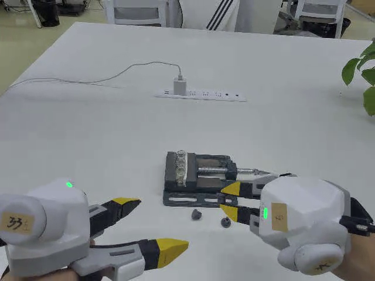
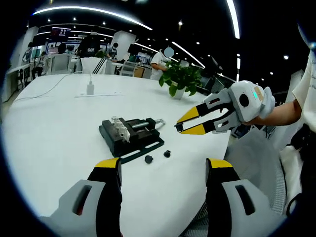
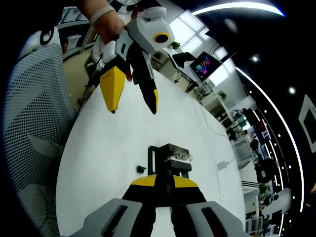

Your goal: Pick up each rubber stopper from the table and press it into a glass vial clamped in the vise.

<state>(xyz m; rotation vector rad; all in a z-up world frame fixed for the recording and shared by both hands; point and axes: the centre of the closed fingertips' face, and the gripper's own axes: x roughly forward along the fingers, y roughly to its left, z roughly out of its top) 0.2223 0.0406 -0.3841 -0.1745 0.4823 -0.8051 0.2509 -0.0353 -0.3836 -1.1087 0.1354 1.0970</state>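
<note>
The left gripper has its jaws wide apart and holds nothing. It is near the person, well away from the vise and to its left. The right gripper has its jaws pulled close, with the yellow tips almost touching, and it holds nothing too. Its tips are just beside the near right corner of the vise.

Two small dark stoppers lie on the white table, just in front of the vise. One is right by the right gripper's tips. I cannot tell if they touch.

The vise is black. A row of clear vials stands up in the left end of it.

Far behind the vise is a white power strip with a plug in it. A green plant is far off to the right of the vise.
</note>
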